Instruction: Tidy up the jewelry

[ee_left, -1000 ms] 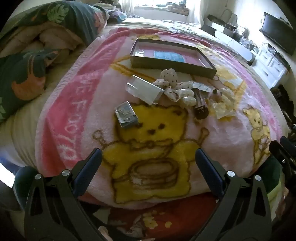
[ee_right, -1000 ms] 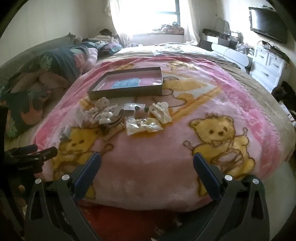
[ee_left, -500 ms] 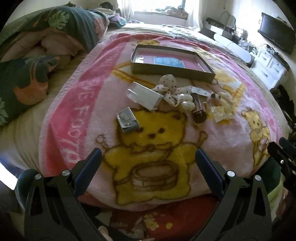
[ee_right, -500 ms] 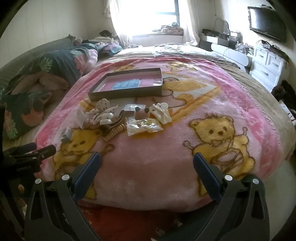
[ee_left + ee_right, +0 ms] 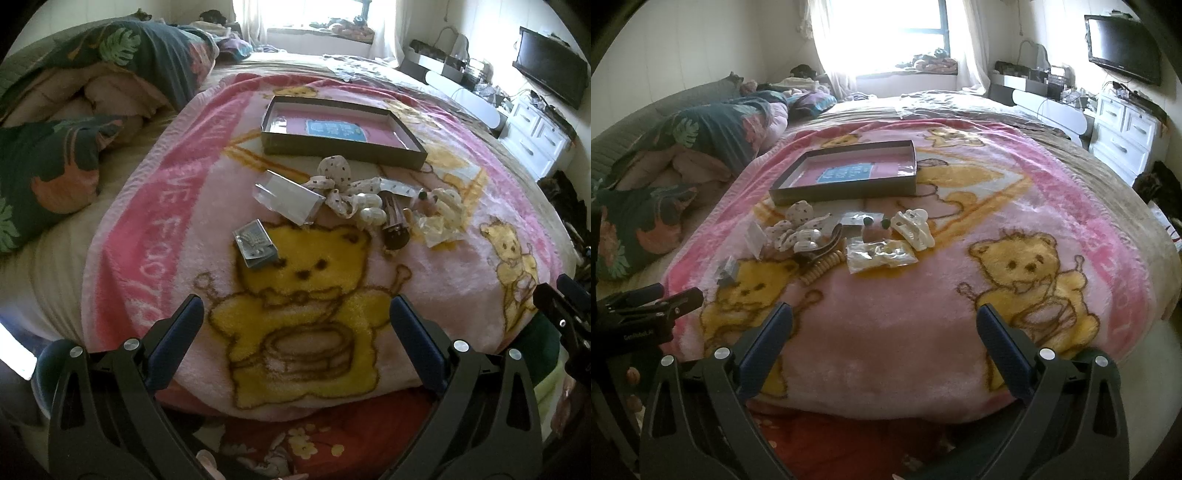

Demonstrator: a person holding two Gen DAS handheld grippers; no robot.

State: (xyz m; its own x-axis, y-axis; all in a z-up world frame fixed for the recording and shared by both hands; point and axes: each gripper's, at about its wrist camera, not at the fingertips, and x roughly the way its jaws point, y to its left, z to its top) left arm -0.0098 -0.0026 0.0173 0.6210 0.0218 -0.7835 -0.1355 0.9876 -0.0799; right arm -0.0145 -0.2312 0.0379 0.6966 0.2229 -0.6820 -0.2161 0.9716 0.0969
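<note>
One white claw clip (image 5: 911,228), right-wrist view only

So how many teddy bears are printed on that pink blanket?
4 that I can make out: one near the left front, one at the right front, and two by the far edge. The tray may hide more.

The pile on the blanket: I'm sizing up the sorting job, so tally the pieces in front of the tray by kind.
Clear plastic packets and boxes: 3
Hair claw clips: 3
Polka-dot fabric bows: 1
Spiral hair ties: 1
Total: 8, though overlaps may hide more.
</note>
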